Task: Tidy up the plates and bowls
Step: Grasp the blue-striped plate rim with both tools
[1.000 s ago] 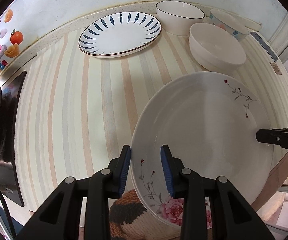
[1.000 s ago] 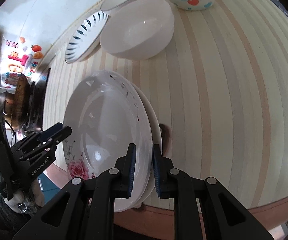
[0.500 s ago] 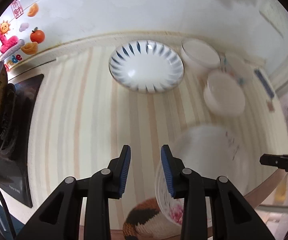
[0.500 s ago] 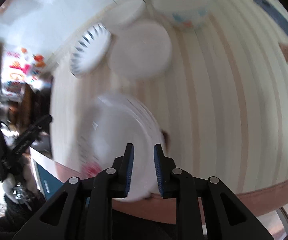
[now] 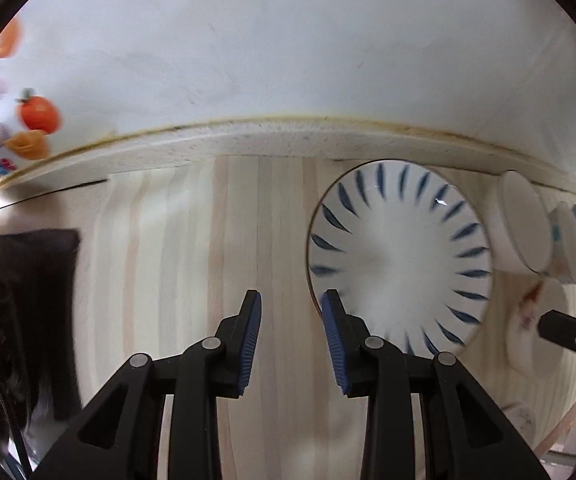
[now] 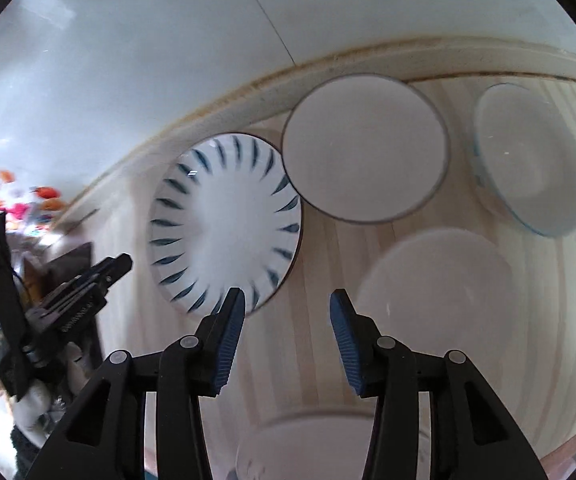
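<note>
The blue-petal plate (image 5: 398,258) lies flat on the striped table (image 5: 192,248), close to the raised ledge (image 5: 248,142) at the foot of the white wall. In your left wrist view it sits just right of your left gripper (image 5: 292,312), whose right pad overlaps the plate's near-left rim; the jaws are spread and hold nothing. In your right wrist view the same plate (image 6: 224,228) lies ahead and to the left of your right gripper (image 6: 287,310), whose jaws are also spread wide and empty, with bare table between the pads.

Right beside the plate, a dark-rimmed white bowl (image 6: 366,148) overlaps its far-right edge, so that side is crowded. Further right stands a blue-edged bowl (image 6: 528,160), apart from the others. Nearer to you on the right lies a plain white bowl (image 6: 436,300), blurred, just beyond your right gripper's right pad. At the bottom of the right wrist view you see the rim of a white floral plate (image 6: 328,436) between the gripper's arms, close to the table's front edge.

Your left gripper also shows in the right wrist view, at the left (image 6: 88,284), over the dark stove top (image 5: 28,280). Colourful fruit stickers (image 5: 34,120) dot the wall at the far left.
</note>
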Tool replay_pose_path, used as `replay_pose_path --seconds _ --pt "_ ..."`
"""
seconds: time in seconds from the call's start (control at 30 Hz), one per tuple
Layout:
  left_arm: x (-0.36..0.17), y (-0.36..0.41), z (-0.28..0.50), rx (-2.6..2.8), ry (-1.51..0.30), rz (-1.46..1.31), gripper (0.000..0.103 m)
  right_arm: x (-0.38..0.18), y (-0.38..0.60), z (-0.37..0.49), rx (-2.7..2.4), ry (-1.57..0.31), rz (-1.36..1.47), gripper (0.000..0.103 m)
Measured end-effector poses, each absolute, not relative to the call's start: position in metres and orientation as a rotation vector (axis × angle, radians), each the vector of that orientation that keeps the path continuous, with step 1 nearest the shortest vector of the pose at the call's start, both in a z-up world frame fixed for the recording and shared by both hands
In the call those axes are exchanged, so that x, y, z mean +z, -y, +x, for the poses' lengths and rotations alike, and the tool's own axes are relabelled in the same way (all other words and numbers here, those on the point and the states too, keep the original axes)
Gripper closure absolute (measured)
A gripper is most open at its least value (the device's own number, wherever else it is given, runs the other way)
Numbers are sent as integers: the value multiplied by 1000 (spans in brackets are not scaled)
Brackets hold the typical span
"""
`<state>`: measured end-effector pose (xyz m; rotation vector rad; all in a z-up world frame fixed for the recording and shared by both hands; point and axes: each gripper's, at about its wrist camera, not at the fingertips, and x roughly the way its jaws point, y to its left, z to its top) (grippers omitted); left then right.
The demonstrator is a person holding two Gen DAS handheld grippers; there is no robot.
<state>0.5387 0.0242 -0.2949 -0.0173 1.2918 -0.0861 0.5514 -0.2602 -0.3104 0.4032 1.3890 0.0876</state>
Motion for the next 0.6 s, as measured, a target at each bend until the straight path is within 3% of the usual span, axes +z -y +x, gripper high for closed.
replay_pose_path --seconds 0.23,0.33,0.6 --pt "-331 -22 572 -153 -1371 -19 74 -355 252 580 37 -1445 437 61" --pt "-338 -17 581 -191 -1387 4 74 -360 250 587 33 -1427 424 70" --pt "-345 -6 602 -243 -1389 25 74 -366 241 607 12 -1425 388 75"
